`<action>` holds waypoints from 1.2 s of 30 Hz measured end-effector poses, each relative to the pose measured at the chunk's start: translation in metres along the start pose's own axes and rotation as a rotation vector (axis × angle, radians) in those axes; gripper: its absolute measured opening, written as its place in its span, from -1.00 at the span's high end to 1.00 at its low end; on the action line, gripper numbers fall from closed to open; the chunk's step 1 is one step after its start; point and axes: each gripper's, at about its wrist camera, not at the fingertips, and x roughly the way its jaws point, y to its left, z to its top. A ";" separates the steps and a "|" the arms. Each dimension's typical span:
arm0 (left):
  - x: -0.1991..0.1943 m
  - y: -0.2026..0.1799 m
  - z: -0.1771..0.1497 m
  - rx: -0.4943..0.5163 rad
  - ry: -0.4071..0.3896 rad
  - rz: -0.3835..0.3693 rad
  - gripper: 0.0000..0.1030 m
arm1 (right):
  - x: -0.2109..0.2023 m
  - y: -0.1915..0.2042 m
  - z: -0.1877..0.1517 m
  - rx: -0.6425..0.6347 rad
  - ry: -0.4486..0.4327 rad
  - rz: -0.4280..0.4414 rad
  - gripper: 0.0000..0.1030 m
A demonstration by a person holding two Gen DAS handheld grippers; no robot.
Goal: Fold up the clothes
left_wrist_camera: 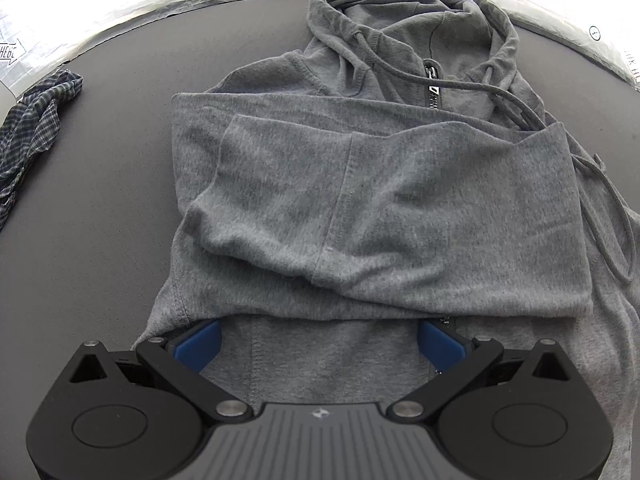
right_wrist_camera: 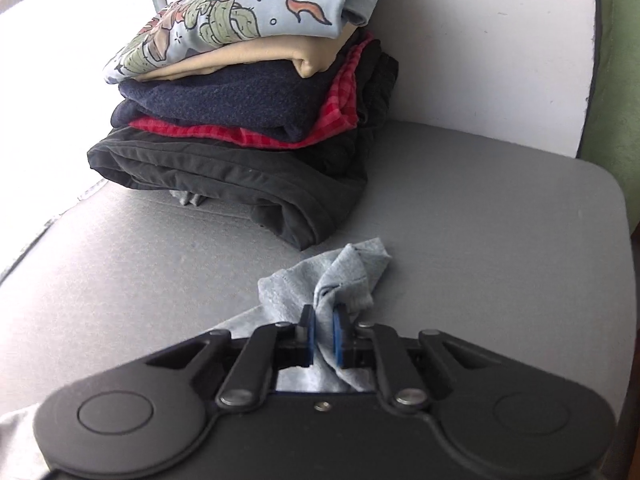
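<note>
1. Two tools are working one garment: you are handling a grey hoodie (left_wrist_camera: 360, 200) that is lying flat on the dark worktop (left_wrist_camera: 100, 200), hood at the far end, zipper running away from you, and both sleeves folded across the chest.
2. Your left tool (left_wrist_camera: 320, 344) is hovering over the hoodie's near hem with its blue pads spread wide, gripping nothing.
3. Your right tool (right_wrist_camera: 323, 336) is pinching a bunched corner of the grey fabric (right_wrist_camera: 336, 280), pads pressed close on the cloth, and is holding it just above the worktop.
4. The relation to watch: the hoodie's long axis is running straight ahead of your left tool, hem nearest, hood farthest. Any fold that brings the hem toward the hood is going to travel along that line, so both tools need to be sitting on the hem, side by side. Your left one is the one lacking a hold.
5. A stack of folded clothes (right_wrist_camera: 248, 92) is sitting beyond your right tool, well apart from the pinched corner; a plaid garment (left_wrist_camera: 36, 120) is lying crumpled at the far left edge.
</note>
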 end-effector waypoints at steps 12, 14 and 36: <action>0.000 0.010 0.005 0.058 0.021 -0.036 -1.00 | -0.018 0.124 -0.067 0.192 0.352 0.500 0.86; -0.002 0.012 0.009 0.095 0.040 -0.030 -1.00 | -0.022 0.146 -0.081 0.197 0.413 0.559 0.86; -0.024 0.059 0.004 0.123 -0.071 -0.178 -1.00 | -0.029 0.327 -0.221 0.307 0.945 0.781 0.85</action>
